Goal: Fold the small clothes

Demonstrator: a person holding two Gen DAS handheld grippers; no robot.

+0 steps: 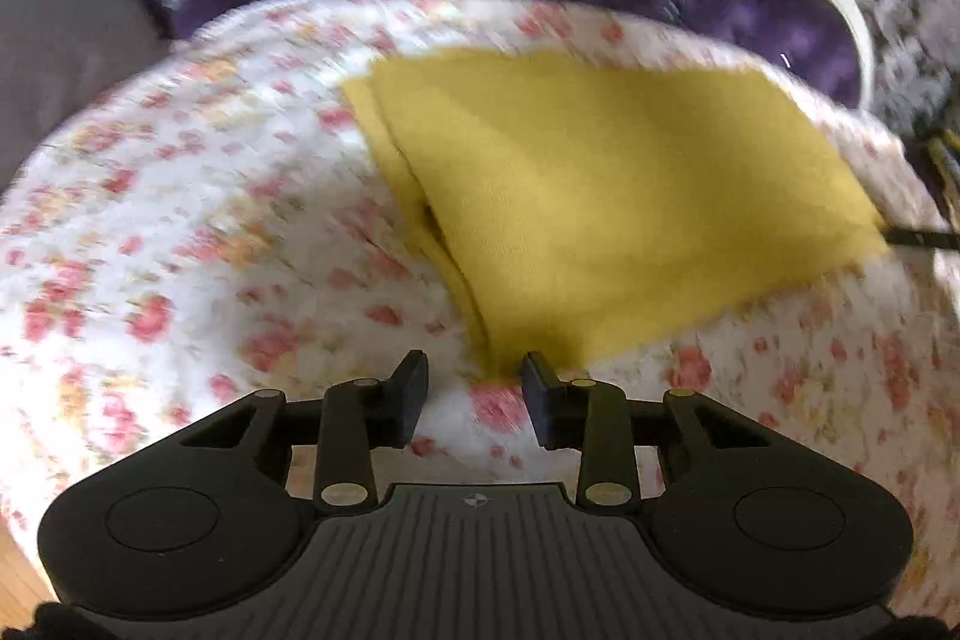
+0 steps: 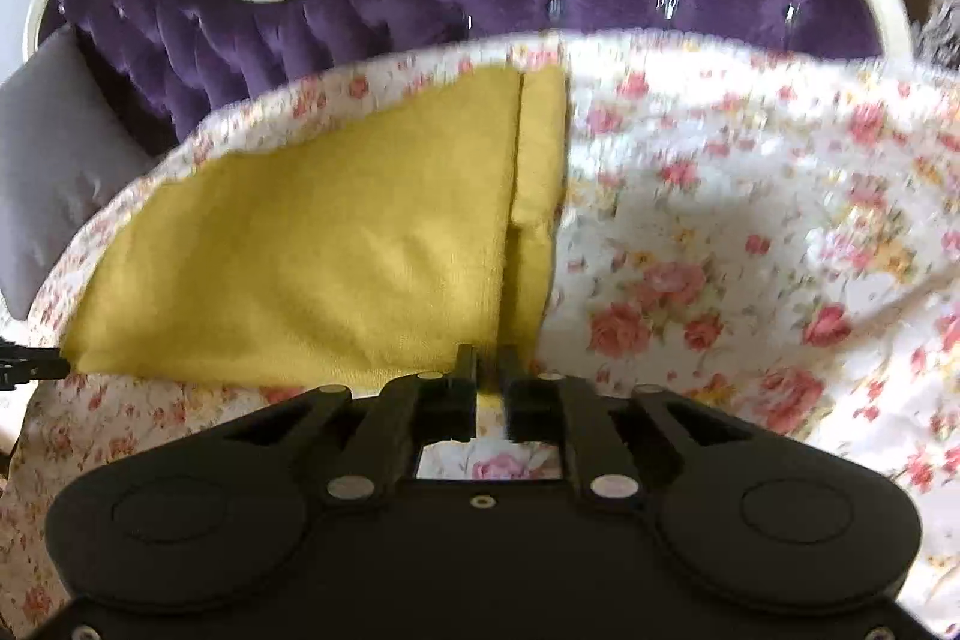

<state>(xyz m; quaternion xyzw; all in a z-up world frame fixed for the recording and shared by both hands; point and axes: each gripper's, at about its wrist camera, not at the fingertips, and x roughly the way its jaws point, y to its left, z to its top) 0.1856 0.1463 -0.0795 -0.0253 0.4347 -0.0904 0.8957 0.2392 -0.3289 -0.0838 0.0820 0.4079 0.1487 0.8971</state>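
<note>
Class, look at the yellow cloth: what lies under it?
The floral bedspread shows all around the yellow cloth, so it lies beneath. Whatever else the cloth covers is hidden.

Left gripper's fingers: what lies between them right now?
In the left wrist view, the left gripper stands open; between its fingers is only the floral cover, with the yellow cloth's corner just past the tips.

left tool [image 1: 474, 388]: jaws apart | right tool [image 2: 487, 382]: jaws nearly closed
</note>
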